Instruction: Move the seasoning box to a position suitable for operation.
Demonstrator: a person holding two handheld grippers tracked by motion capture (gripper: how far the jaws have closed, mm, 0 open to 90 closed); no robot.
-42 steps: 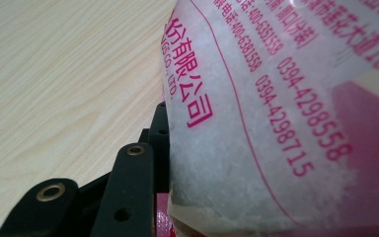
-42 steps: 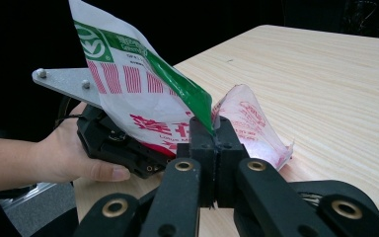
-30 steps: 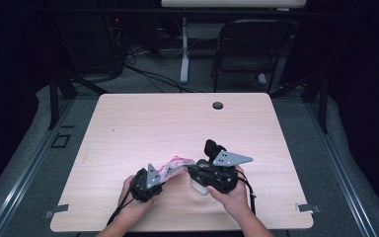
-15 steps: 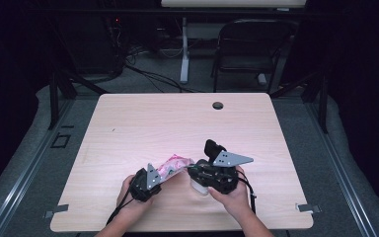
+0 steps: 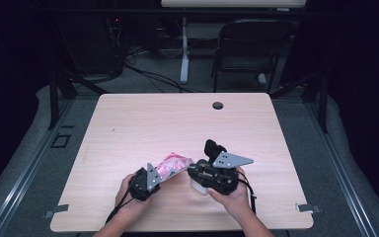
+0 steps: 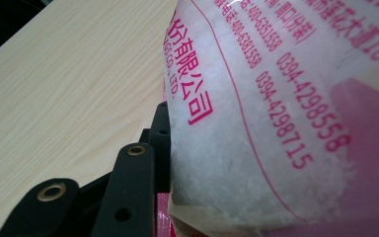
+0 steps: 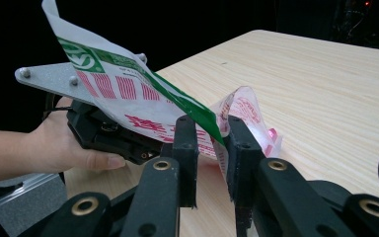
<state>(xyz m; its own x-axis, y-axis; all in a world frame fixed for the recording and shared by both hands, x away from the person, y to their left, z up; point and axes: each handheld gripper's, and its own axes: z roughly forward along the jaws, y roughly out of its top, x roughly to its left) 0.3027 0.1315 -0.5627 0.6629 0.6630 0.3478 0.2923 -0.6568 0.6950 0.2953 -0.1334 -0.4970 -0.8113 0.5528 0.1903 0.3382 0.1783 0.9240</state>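
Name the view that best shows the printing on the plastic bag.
The left gripper view: the bag sits close, its pink characters and digits sharp. The right gripper view shows its green-edged top edge-on. The high view shows a small pink bundle.

A clear plastic bag (image 5: 173, 164) of white grains, printed pink and green, hangs tilted above the table.

A: Any print on the bag (image 6: 256, 123)?
B: Pink, on clear film: phone numbers "0394-4298558" and "0394-4298715", part of "400-6351558", Chinese characters ending "有限公司", and "CO., LTD."
A: And in the right gripper view?
B: A green logo, red blocks; unreadable.
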